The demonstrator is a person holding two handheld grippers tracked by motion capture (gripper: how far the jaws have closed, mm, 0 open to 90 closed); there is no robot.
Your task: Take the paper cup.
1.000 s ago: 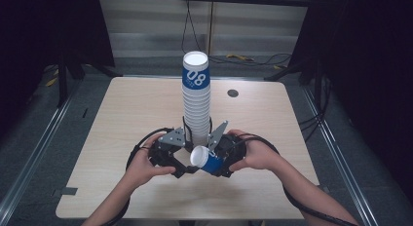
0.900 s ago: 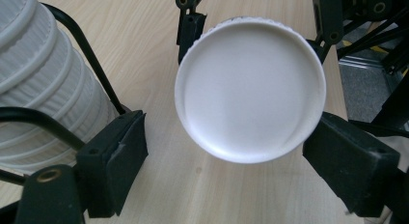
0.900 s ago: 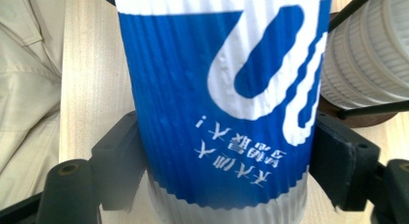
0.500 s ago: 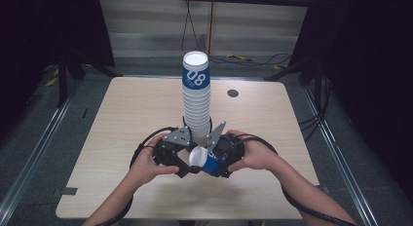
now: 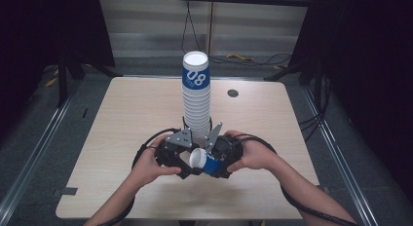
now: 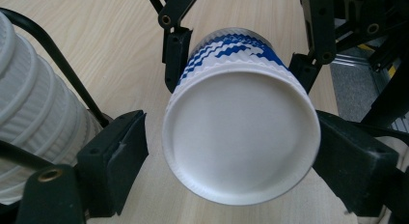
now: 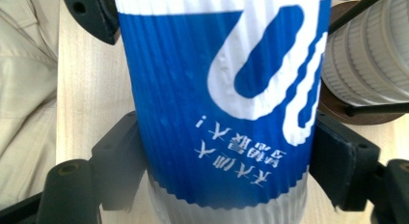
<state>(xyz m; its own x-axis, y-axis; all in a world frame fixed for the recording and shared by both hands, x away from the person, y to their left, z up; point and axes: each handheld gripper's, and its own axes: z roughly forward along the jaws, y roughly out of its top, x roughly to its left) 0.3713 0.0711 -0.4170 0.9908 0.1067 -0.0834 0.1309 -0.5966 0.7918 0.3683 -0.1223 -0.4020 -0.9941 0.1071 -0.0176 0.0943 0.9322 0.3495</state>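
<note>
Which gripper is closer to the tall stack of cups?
Too close to call: both sit just in front of the stack's base. The left gripper is at its front-left, the right gripper, shut on the blue cup, at its front-right.

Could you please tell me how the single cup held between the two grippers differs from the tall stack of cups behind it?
The single cup lies on its side above the table, while the stack of cups stands upright on a dark base. The single cup is alone; the stack nests many, rising far taller. The right gripper clamps the single cup; nothing grips the stack. Both are ribbed white paper with blue print.
</note>
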